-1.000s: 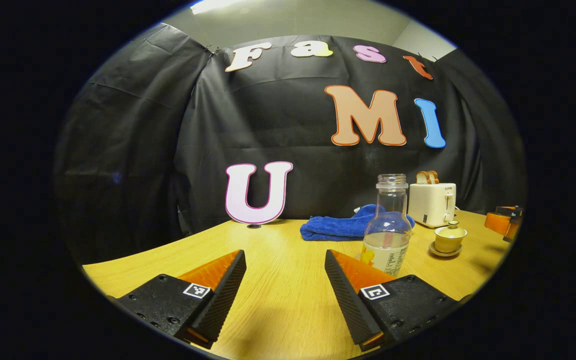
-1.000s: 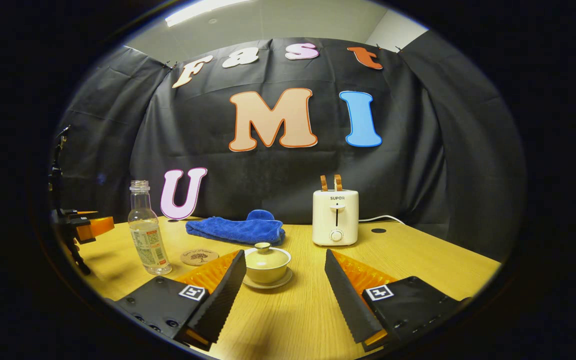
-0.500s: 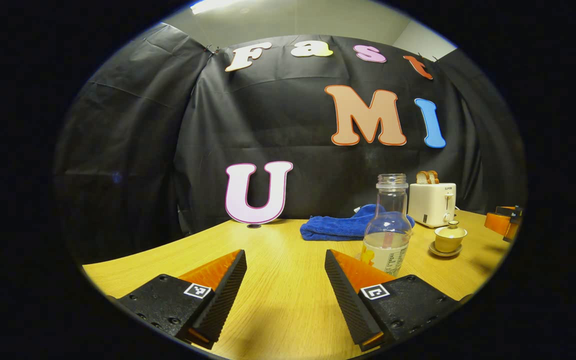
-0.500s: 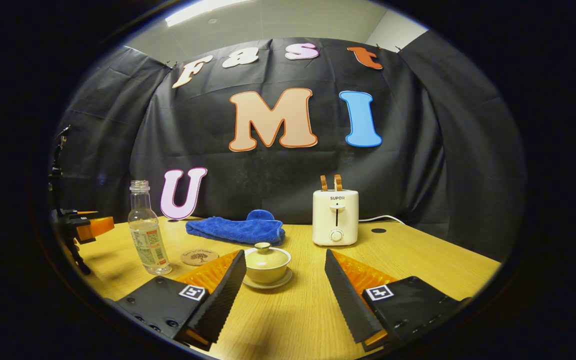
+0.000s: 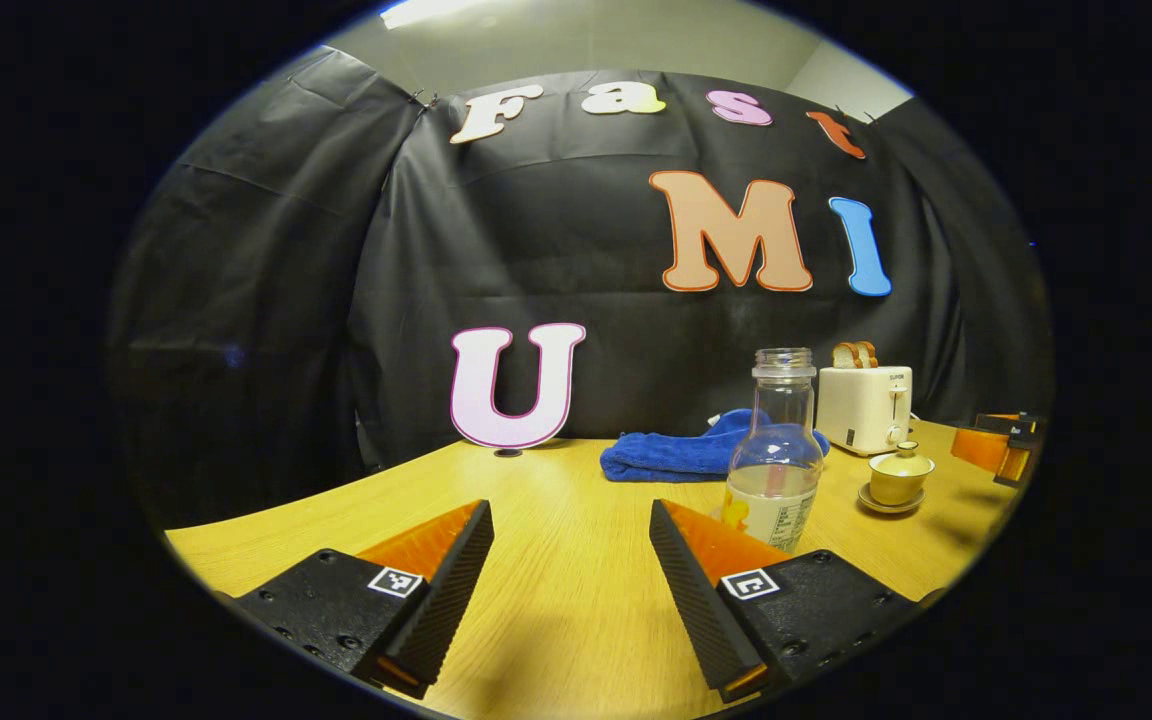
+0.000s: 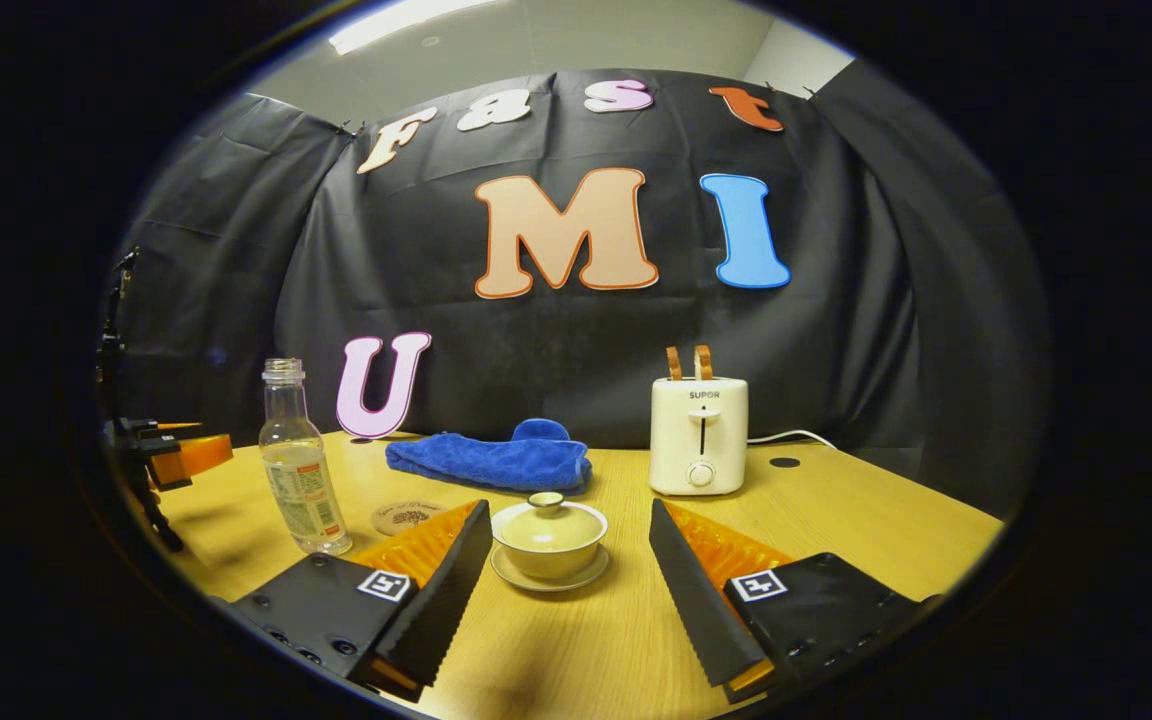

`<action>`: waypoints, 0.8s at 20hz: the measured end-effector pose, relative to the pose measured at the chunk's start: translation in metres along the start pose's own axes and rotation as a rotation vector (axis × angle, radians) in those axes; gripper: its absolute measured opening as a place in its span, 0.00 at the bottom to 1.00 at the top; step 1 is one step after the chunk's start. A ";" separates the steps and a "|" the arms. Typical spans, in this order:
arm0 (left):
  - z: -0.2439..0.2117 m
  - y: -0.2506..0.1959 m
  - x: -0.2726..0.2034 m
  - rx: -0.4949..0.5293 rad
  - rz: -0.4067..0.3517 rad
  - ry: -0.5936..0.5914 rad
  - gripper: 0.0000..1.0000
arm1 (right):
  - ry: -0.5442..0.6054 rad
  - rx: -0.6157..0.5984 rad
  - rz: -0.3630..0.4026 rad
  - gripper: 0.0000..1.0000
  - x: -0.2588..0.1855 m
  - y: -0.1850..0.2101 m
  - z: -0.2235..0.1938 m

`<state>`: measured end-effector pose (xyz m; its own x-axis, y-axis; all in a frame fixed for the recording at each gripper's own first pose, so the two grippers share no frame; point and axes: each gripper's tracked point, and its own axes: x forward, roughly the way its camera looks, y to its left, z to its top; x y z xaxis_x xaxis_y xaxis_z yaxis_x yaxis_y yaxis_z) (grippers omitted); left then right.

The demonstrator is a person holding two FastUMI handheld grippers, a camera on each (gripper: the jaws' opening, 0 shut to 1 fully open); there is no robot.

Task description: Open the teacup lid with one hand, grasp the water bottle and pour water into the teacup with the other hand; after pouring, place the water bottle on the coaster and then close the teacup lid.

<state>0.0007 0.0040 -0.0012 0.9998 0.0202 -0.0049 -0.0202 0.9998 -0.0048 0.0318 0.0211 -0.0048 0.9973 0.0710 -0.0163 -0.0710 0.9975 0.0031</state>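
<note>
A lidded cream teacup on its saucer stands just ahead of my right gripper, which is open with the cup roughly between the lines of its fingers. The clear uncapped water bottle, partly filled, stands upright to the left, with a round coaster beside it. In the left gripper view the bottle is ahead and right of my open left gripper, partly behind its right finger, and the teacup sits farther right. The right gripper shows at the far right edge, and the left gripper shows at the far left.
A blue towel lies at the back of the wooden table. A white toaster with two slices in it stands right of the towel, its cord trailing right. The table's front edge is close under both grippers.
My right gripper has moved forward toward the teacup, which now looks larger and more centred between its fingers. The left gripper has stayed put.
</note>
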 end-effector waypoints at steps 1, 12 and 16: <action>0.000 0.000 0.000 0.001 0.000 -0.001 0.92 | 0.005 -0.001 0.009 0.99 0.006 0.003 -0.001; 0.001 -0.002 0.001 0.002 -0.011 -0.003 0.92 | 0.090 -0.006 0.038 0.99 0.062 0.014 -0.017; 0.001 -0.002 0.001 0.003 -0.010 -0.005 0.92 | 0.112 -0.013 0.036 0.90 0.077 0.017 -0.020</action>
<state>0.0015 0.0023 0.0003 1.0000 0.0097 -0.0001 -0.0097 1.0000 -0.0020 0.1070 0.0437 -0.0257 0.9861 0.1061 -0.1282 -0.1079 0.9941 -0.0069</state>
